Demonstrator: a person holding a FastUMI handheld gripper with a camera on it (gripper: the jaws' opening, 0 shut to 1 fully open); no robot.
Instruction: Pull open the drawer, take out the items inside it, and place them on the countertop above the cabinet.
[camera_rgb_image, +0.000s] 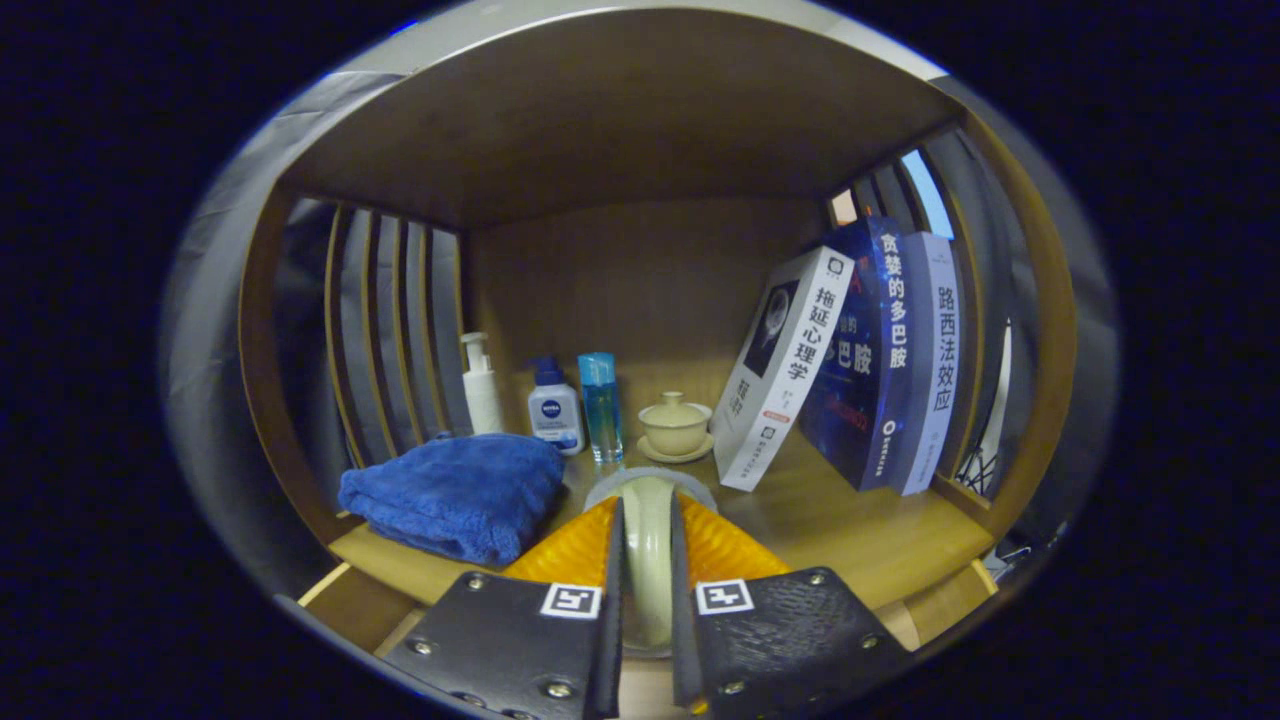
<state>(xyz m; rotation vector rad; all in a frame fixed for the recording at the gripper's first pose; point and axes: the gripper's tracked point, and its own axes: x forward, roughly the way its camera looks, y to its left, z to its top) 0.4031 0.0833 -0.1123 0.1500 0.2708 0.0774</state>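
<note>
My gripper (648, 512) is shut on a cream, rounded cup-like item (648, 560) that stands on edge between the fingers. A greyish rim curves over its far end. I hold it just above the front part of the wooden countertop (860, 540). A folded blue towel (455, 495) lies on the countertop just left of my fingers. Beyond the fingertips stands a cream lidded tea bowl on a saucer (675, 425).
At the back left a white pump bottle (482, 385), a small white bottle with a blue cap (555, 408) and a clear blue bottle (600, 405) stand in a row. Three books (870, 350) lean at the right. Slatted wooden sides and a wooden shelf (620, 110) overhead enclose the space.
</note>
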